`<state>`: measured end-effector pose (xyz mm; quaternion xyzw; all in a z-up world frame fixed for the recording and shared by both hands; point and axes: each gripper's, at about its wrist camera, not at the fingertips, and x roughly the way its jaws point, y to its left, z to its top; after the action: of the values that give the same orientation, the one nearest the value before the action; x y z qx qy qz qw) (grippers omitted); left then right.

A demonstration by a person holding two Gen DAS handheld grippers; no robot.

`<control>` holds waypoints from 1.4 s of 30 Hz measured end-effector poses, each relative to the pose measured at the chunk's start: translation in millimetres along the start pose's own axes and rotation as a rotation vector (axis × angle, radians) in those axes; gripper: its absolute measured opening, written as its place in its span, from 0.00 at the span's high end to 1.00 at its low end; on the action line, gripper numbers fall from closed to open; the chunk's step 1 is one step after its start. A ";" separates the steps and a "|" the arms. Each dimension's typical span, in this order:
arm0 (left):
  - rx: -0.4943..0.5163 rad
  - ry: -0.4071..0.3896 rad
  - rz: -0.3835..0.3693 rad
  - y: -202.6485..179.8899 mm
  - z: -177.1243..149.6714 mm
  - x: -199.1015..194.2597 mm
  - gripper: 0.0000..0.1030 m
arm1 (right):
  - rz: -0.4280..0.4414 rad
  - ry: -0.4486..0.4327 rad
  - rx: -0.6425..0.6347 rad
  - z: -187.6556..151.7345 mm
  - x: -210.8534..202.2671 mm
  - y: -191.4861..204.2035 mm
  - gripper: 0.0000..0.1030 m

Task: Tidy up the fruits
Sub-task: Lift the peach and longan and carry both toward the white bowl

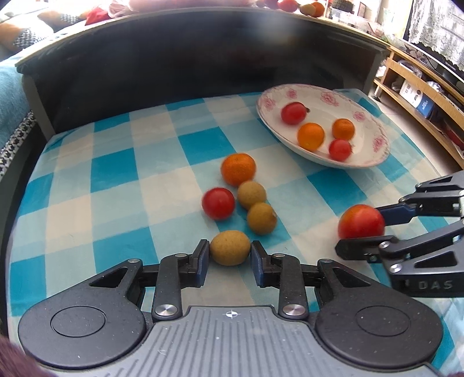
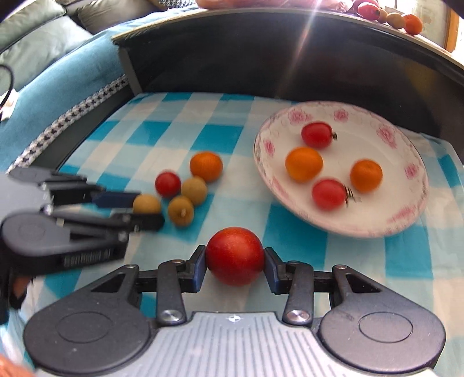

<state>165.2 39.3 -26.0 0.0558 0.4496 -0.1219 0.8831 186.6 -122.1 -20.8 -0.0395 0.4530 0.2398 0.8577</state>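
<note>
My left gripper (image 1: 229, 252) has its pads on both sides of a brown longan (image 1: 230, 247) on the checked cloth. My right gripper (image 2: 235, 261) is shut on a red tomato (image 2: 235, 255), seen from the side in the left wrist view (image 1: 361, 221). Loose on the cloth lie an orange (image 1: 238, 169), a small tomato (image 1: 218, 203) and two more longans (image 1: 251, 194) (image 1: 261, 218). The white flowered plate (image 1: 368, 162) at the right holds two tomatoes (image 1: 293, 113) (image 1: 340, 149) and two oranges (image 1: 311, 136) (image 1: 343, 128).
A dark raised board (image 1: 174, 58) walls the back of the blue-and-white checked cloth (image 1: 116, 174). More fruit (image 2: 406, 20) sits on top of it. Wooden shelves (image 1: 420, 95) stand at the right, a blue sofa (image 2: 58, 87) at the left.
</note>
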 end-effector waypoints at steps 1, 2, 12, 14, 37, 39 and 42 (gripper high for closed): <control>0.006 0.003 0.001 -1.8 -2.1 -1.7 0.63 | -0.006 0.008 -0.008 -3.8 -4.3 0.7 0.58; 0.009 0.006 0.001 -3.0 -4.0 -2.8 0.63 | -0.009 0.012 -0.013 -6.9 -8.5 1.0 0.58; 0.047 0.007 0.022 -19.0 -18.9 -8.9 0.57 | -0.012 0.033 -0.014 -30.9 -37.3 4.8 0.58; 0.044 0.005 0.024 -19.2 -19.4 -8.5 0.54 | -0.021 0.043 -0.022 -35.1 -33.4 5.5 0.58; 0.046 0.001 0.024 -24.8 -15.3 -5.9 0.61 | -0.003 0.057 -0.023 -37.8 -28.3 1.8 0.57; 0.052 0.006 0.030 -26.6 -16.0 -6.6 0.63 | -0.008 0.054 -0.027 -37.6 -29.2 2.3 0.58; 0.049 0.010 0.039 -28.7 -17.9 -8.0 0.63 | -0.015 0.061 -0.041 -37.2 -29.2 3.8 0.58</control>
<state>139.1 16.7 -29.7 0.0864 0.4496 -0.1154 0.8815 142.8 -140.3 -18.8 -0.0680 0.4737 0.2411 0.8443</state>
